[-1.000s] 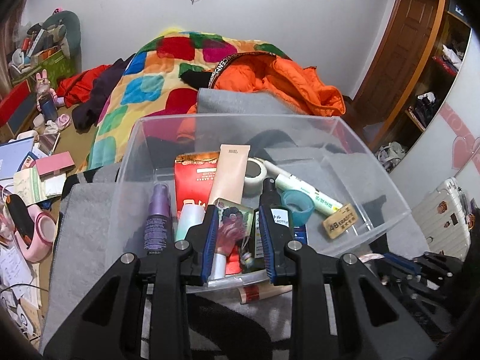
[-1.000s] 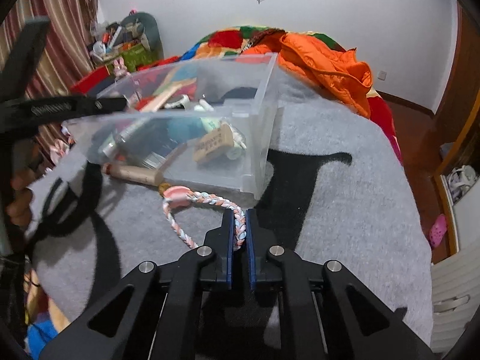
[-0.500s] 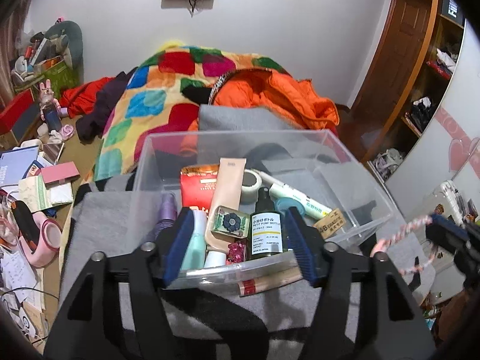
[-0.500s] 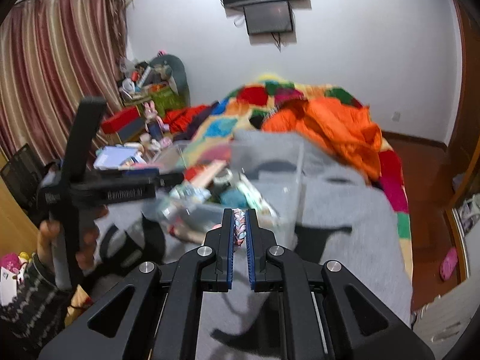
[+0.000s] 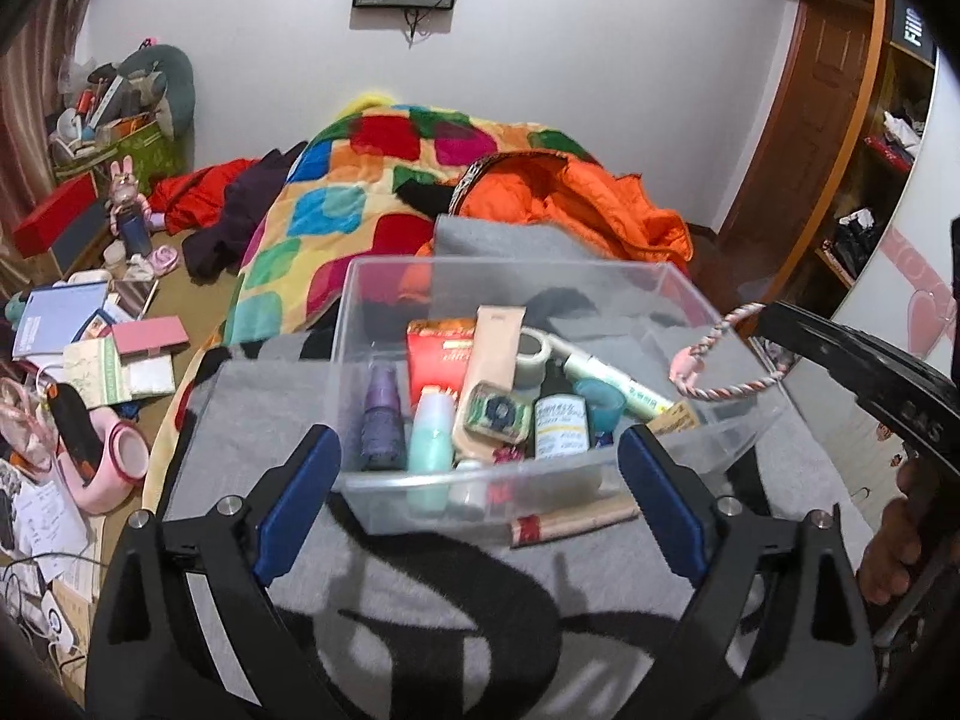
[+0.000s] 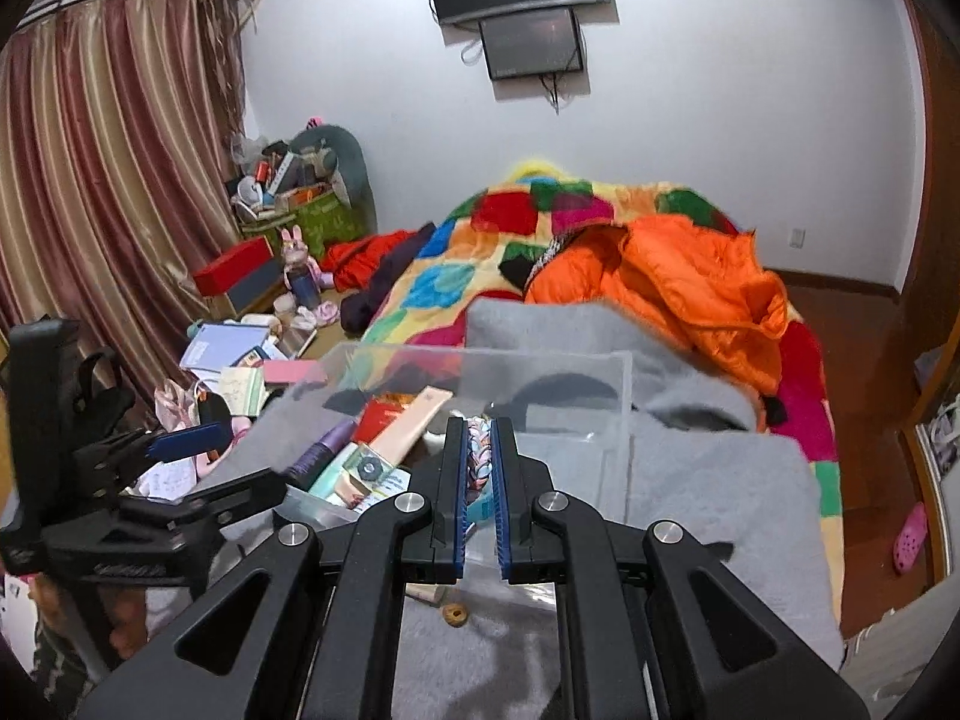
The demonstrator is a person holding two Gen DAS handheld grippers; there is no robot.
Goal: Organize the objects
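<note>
**A:** Where's the rope now?

**B:** Your right gripper (image 6: 478, 461) has its jaws pressed together on the rope (image 5: 723, 360). In the left wrist view the loop hangs at the right of the frame, over the right edge of the bin (image 5: 684, 285).

**A:** And your left gripper?

**B:** The left gripper (image 5: 480, 504) has just been opening; its jaws are spread wide at the lower centre of the frame, flanking the bin's near wall without touching it. Nothing is between the pads.

**A:** What's in the bin?

**B:** A purple bottle (image 5: 381, 420), a teal bottle (image 5: 431, 441), a beige tube (image 5: 493, 354), a red packet (image 5: 438, 360), tape (image 5: 533, 351), a white-label bottle (image 5: 561, 426). A stick (image 5: 573, 522) lies just outside the near wall on the grey blanket (image 5: 420, 588).

**A:** Beyond that?

**B:** A patchwork quilt (image 5: 360, 192) and an orange jacket (image 5: 570, 204) at upper centre.
</note>
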